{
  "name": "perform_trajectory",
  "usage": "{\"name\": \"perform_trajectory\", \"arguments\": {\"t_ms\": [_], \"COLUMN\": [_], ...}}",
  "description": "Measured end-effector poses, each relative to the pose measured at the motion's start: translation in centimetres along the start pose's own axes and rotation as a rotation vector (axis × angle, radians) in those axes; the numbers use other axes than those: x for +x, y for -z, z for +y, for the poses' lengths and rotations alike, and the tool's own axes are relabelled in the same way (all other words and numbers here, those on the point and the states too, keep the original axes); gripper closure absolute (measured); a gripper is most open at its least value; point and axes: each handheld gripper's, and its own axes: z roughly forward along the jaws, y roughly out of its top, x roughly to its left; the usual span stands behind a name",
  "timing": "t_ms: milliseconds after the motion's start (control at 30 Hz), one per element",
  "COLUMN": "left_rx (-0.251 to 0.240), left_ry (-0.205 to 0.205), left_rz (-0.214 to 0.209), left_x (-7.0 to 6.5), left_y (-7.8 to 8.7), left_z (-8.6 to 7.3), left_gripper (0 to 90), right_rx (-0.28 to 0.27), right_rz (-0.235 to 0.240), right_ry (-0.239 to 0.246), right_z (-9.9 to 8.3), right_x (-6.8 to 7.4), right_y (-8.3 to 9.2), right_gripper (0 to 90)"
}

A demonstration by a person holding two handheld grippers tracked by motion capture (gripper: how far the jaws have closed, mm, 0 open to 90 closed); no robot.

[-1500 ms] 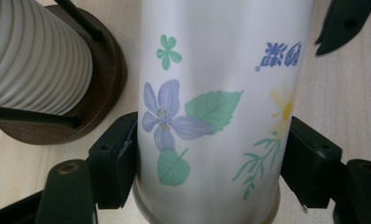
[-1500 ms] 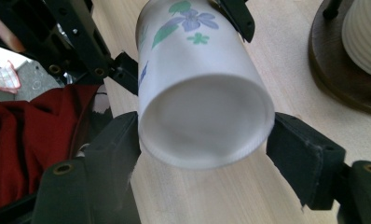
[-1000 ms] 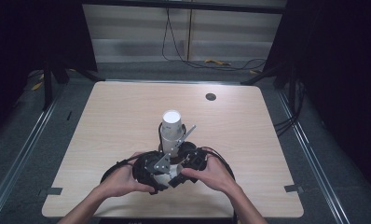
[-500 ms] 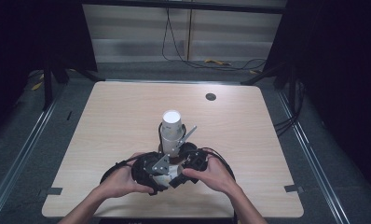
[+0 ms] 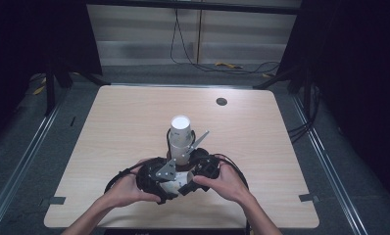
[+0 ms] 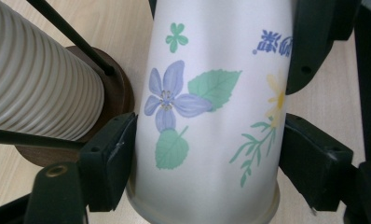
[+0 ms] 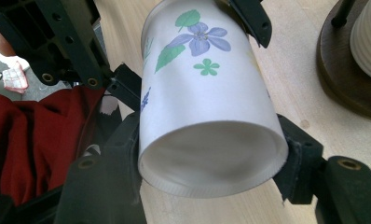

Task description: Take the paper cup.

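Left gripper view: fingers (image 6: 110,163) pinch the floral cup (image 6: 211,112), right gripper (image 7: 211,158) clamping its base too (squeeze gently, paper crushes).

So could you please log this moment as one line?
left gripper: shut on floral paper cup | right gripper: shut on same cup | cup stack: upright behind

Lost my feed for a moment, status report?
Left gripper and right gripper both clamped on floral paper cup. Cup held beside ribbed-cup stack on wooden stand. Nothing blocking.
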Motion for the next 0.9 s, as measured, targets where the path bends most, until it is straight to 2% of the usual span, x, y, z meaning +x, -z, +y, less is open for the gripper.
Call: {"name": "perform_trajectory", "arguments": {"t_ms": [133,167,233,267,333,367,533,567,600,667,733,800,833,900], "left_rx": [-0.019,-0.030,-0.043,-0.051,-0.056,-0.083,-0.095,-0.133,-0.150,-0.173,-0.207,-0.218,-0.243,-0.258], "left_ry": [0.014,0.024,0.028,0.046,0.045,0.064,0.087,0.090,0.092,0.101,0.127,0.138,0.160,0.174], "left_rz": [0.006,-0.002,0.003,-0.001,0.001,-0.004,-0.004,0.003,0.008,0.025,0.023,0.025,0.032,0.041], "left_x": [-0.1,0.1,0.1,0.2,0.3,0.4,0.4,0.6,0.6,0.7,0.8,0.8,0.9,1.0], "left_y": [0.0,0.1,0.2,0.3,0.4,0.4,0.4,0.8,1.1,1.4,1.8,1.9,2.2,2.4], "left_z": [-0.1,-0.2,-0.3,-0.5,-0.5,-0.6,-1.0,-1.1,-1.1,-1.2,-1.4,-1.6,-1.9,-2.1], "left_gripper": [21.5,20.9,19.7,19.0,18.8,18.0,15.9,15.9,16.0,16.0,16.0,15.9,15.9,15.8], "right_rx": [0.000,-0.011,-0.018,-0.022,-0.023,-0.027,-0.031,-0.036,-0.039,-0.051,-0.060,-0.070,-0.068,-0.071], "right_rz": [-0.001,0.003,0.004,0.004,0.002,0.000,-0.009,-0.012,-0.014,-0.028,-0.036,-0.048,-0.047,-0.046], "right_ry": [0.000,0.023,0.021,0.027,0.026,0.021,0.023,0.019,0.017,0.020,0.017,0.026,0.027,0.023], "right_z": [0.0,-0.1,-0.2,-0.2,-0.2,-0.3,-0.5,-0.6,-0.7,-0.8,-0.9,-0.9,-1.0,-1.1], "right_x": [0.1,0.1,0.1,0.1,0.1,0.1,0.1,0.1,0.0,0.0,0.3,0.5,0.5,0.3], "right_y": [0.0,0.0,0.2,0.2,0.3,0.4,0.6,0.6,0.6,0.7,0.8,0.9,0.9,0.8], "right_gripper": [36.3,36.3,36.3,36.3,36.3,36.3,36.3,36.3,36.3,36.4,36.4,36.4,36.4,36.4]}}
